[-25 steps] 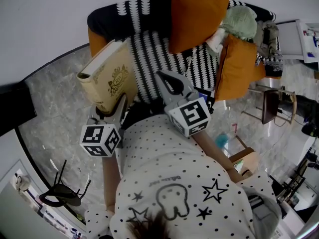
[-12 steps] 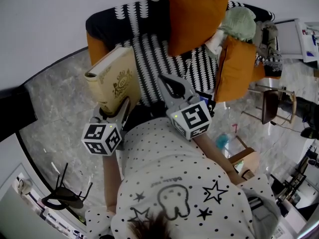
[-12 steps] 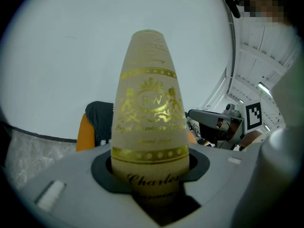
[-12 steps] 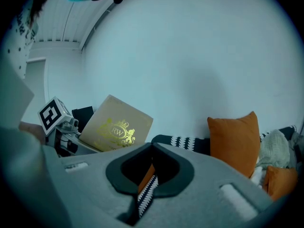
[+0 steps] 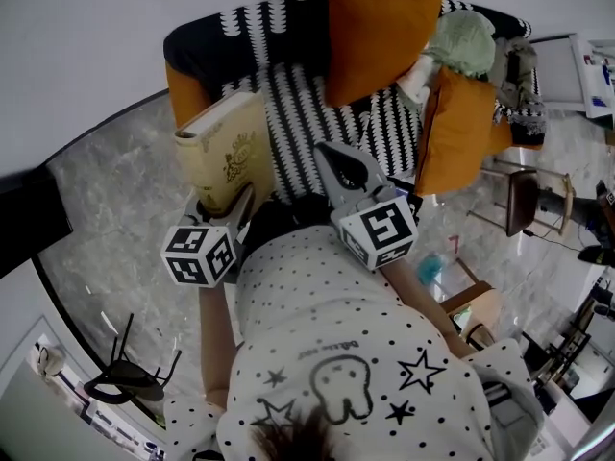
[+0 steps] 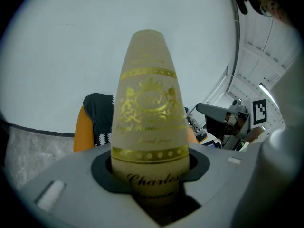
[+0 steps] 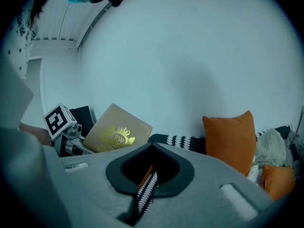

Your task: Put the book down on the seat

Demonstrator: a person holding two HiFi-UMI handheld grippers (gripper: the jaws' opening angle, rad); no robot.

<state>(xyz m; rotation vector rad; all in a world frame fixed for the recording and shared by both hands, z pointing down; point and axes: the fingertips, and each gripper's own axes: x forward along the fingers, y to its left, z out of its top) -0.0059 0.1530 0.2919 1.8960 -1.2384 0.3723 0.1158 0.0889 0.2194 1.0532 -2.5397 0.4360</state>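
Cream book [image 5: 227,157] with a gold crest, standing on end and tilted, up in the air over the near left corner of the seat [image 5: 307,128], not yet laid down. Clamped at its lower end by the left gripper [image 5: 223,206], jaws spread wide around the spine and pressing on both covers; seen in the left gripper view as the book [image 6: 149,108] rising straight out of the left gripper [image 6: 149,161]. To the right, close by but not touching, the right gripper [image 5: 327,152], jaws brought together at the tips on nothing, only striped seat fabric showing through the gap at the right gripper [image 7: 151,148]. Black-and-white patterned cover across the seat. At its far side an orange cushion [image 5: 380,32] leaning upright, a second orange cushion [image 5: 456,133] at the right, a pale green bundle [image 5: 466,44] between them. Grey marble floor [image 5: 106,190] to the left. Nearest of all, a dotted shirt [image 5: 327,353].
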